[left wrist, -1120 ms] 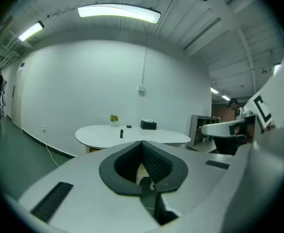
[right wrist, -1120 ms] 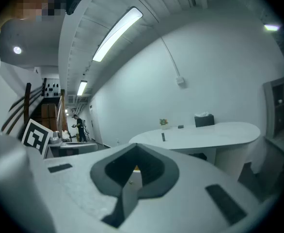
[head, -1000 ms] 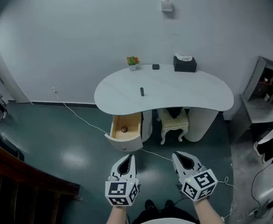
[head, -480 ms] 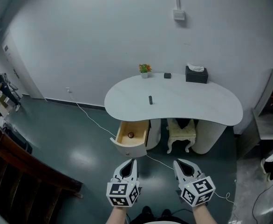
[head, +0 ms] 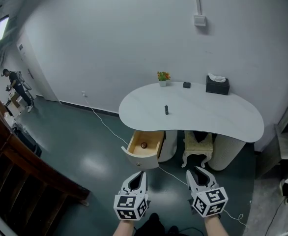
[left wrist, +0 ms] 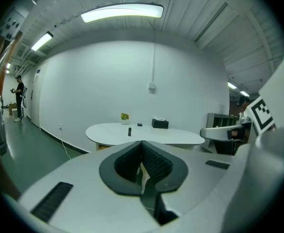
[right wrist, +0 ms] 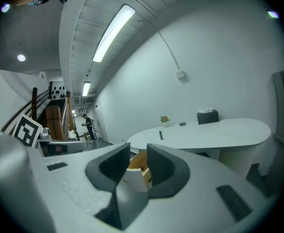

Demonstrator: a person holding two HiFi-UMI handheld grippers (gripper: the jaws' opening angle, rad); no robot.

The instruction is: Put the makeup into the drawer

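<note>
The left gripper [head: 138, 177] is held shut and empty; the right gripper [head: 198, 175] has just been opened, with nothing between its jaws. The makeup tube [head: 166, 110] is found upright on the table [head: 222, 122], well ahead and about midway between both grippers. The open drawer [head: 145, 149] is seen below it.

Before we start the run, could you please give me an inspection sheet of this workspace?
Surface: white curved table, against the wall.
Job's things: dark makeup stick upright on the table; drawer open, small round item inside.
Clutter: potted plant, small black object, tissue box along the table's back.
Grippers: left tongs shut, empty; right tongs have just been opening, nothing between them.
Cables: white cable across the floor.
Surroundings: stool under the table; person far left.
</note>
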